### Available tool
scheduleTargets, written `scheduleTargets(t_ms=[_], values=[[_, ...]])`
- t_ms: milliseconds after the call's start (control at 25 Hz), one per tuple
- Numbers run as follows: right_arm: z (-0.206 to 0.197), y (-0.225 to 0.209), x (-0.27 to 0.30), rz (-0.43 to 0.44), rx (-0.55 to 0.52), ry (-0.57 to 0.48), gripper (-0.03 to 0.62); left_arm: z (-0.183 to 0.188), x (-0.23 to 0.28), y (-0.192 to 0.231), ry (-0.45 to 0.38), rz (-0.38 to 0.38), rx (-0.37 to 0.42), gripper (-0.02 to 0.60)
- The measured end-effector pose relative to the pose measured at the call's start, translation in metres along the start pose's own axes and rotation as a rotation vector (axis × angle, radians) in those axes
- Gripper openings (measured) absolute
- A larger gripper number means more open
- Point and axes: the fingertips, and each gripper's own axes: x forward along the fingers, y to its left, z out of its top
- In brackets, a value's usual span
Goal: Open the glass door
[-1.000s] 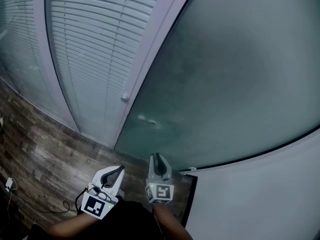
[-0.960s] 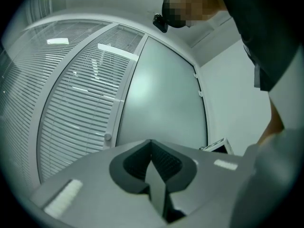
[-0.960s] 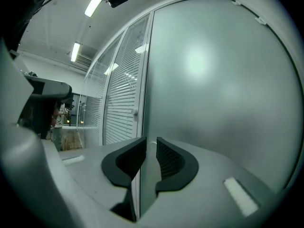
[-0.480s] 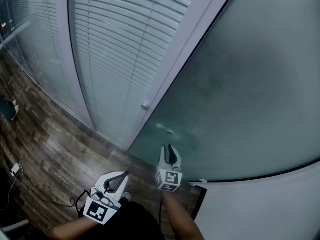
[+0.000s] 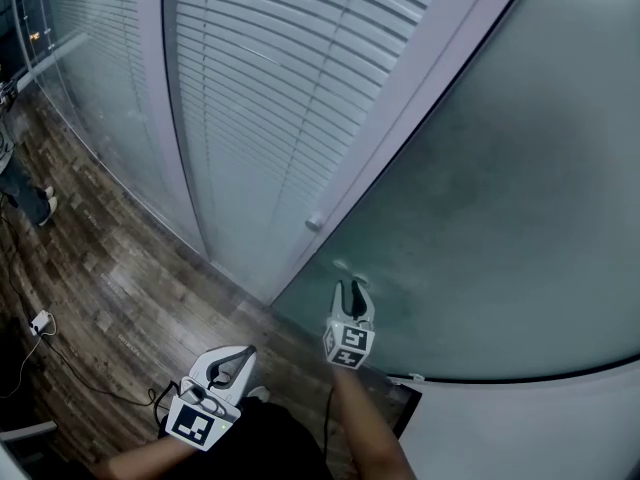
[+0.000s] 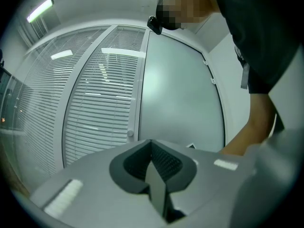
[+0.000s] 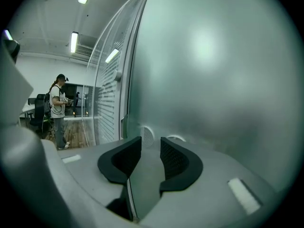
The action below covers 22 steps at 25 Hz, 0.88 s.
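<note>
The frosted glass door (image 5: 500, 188) fills the right of the head view, and two small round metal fittings (image 5: 342, 266) sit near its left edge. My right gripper (image 5: 351, 286) points at the glass just below those fittings. Its jaws have just been opening and stand apart with nothing between them. In the right gripper view the round fittings (image 7: 148, 136) lie right ahead of the right gripper (image 7: 150, 144). My left gripper (image 5: 238, 354) hangs lower left, away from the door, with its jaws closed together. In the left gripper view the left gripper (image 6: 151, 144) faces the door (image 6: 183, 94).
A pale door frame (image 5: 400, 118) with a small knob (image 5: 314, 224) separates the door from glass panels with slatted blinds (image 5: 270, 78). A cable and plug (image 5: 40, 321) lie on the dark wood floor (image 5: 120, 278). A white wall (image 5: 540, 428) stands lower right. A person (image 7: 58, 109) stands far off.
My right gripper has moved forward to the door's round fittings and its jaws have spread apart. The left gripper has barely shifted.
</note>
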Motion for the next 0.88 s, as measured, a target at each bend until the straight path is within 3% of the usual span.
scheduleTargets(t_ms=[880], values=[[-0.004, -0.016, 0.031, -0.084, 0.098, 0.019, 0.127, -0.001, -0.011, 0.022, 0.026, 0.083, -0.018, 0.0]])
